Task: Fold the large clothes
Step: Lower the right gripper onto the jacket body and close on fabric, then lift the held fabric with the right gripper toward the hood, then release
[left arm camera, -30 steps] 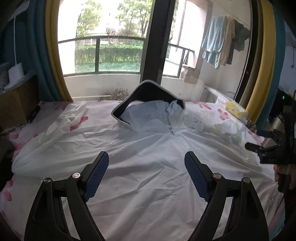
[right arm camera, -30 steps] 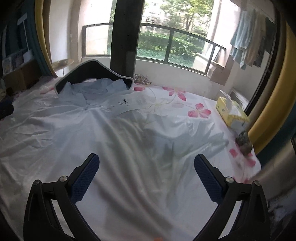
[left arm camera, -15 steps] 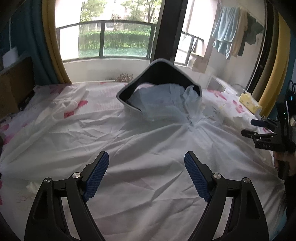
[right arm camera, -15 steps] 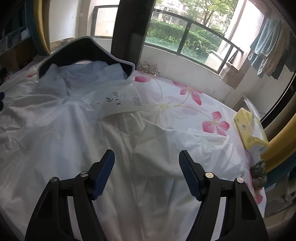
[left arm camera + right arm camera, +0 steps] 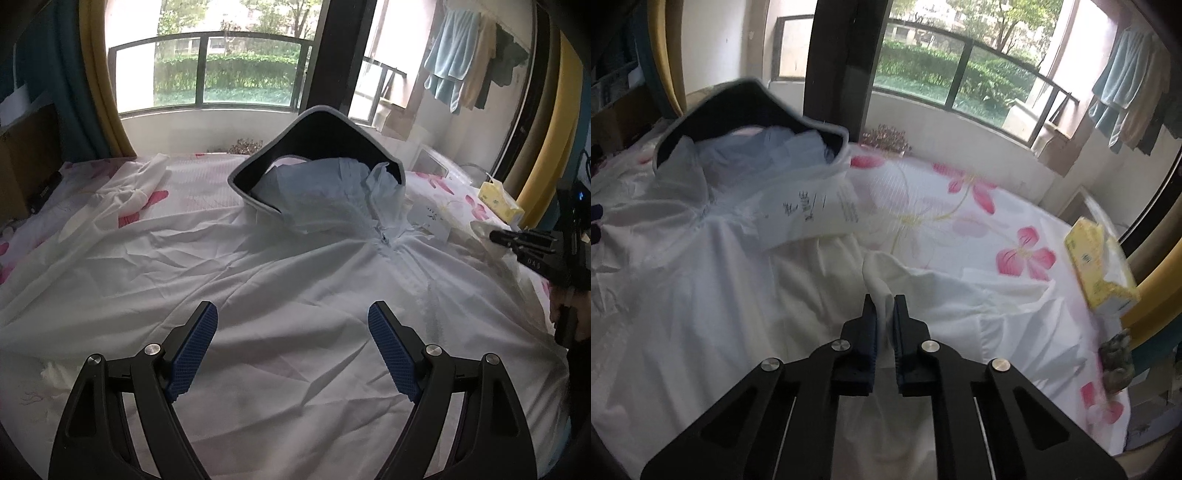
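I have a big white hooded jacket (image 5: 295,295) spread front-up across the flowered bedsheet (image 5: 960,206), filling the middle and lower part of both views, its dark-lined hood (image 5: 317,147) standing up at upper centre of the left view. The cloth looks thin, light and limp, crinkled all over, so I expect it to drape, slide and trail rather than hold a crease.

My right gripper (image 5: 884,310) has just been closing, and its jaws are now clenched on a raised fold of the right sleeve (image 5: 886,280) at lower centre of its view. My left gripper (image 5: 291,350) hangs released over the jacket's body, nothing between the pads.

I judge the best holds are seams, cuffs or the hem, where the layers bunch and the pads can bite.
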Demonstrator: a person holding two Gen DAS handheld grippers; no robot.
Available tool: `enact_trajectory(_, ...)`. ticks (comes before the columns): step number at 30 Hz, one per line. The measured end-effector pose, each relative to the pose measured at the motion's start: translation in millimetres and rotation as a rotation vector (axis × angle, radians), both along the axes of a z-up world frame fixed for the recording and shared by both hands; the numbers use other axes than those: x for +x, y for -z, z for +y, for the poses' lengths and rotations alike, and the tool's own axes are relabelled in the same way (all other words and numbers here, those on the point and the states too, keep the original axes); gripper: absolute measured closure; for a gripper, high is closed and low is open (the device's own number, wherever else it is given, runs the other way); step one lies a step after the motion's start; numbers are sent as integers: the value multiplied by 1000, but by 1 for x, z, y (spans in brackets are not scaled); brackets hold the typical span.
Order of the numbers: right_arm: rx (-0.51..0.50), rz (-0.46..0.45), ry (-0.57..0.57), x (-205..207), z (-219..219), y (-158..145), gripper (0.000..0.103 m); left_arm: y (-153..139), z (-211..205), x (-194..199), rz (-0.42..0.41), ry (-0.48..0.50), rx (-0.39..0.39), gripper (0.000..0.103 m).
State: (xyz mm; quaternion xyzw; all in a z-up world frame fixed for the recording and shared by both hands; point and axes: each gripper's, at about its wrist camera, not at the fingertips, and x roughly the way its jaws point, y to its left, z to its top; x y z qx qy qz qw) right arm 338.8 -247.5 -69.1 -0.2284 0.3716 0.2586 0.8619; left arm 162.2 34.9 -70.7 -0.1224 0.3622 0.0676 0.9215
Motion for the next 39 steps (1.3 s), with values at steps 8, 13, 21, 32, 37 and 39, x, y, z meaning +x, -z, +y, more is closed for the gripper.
enact_trajectory(8, 53, -82, 9, -15, -3, -46, 99, -21, 7, -22, -68, -9, 19, 17)
enact_trajectory(13, 87, -116, -30, -33, 11, -67, 100, -32, 18, -40, -97, -21, 6, 17)
enact_trajectory(21, 141, -119, -87, -70, 47, -84, 100, -39, 47, -72, -119, -61, 12, 17)
enact_trajectory(32, 145, -113, -195, -106, 123, -92, 100, -37, 95, -106, -150, -115, -7, 17)
enact_trajectory(37, 161, -85, -244, -121, 161, -85, 100, -36, 113, -114, -149, -123, -5, 17)
enact_trajectory(39, 169, -69, -257, -127, 175, -81, 100, -36, 120, -117, -151, -125, -5, 17)
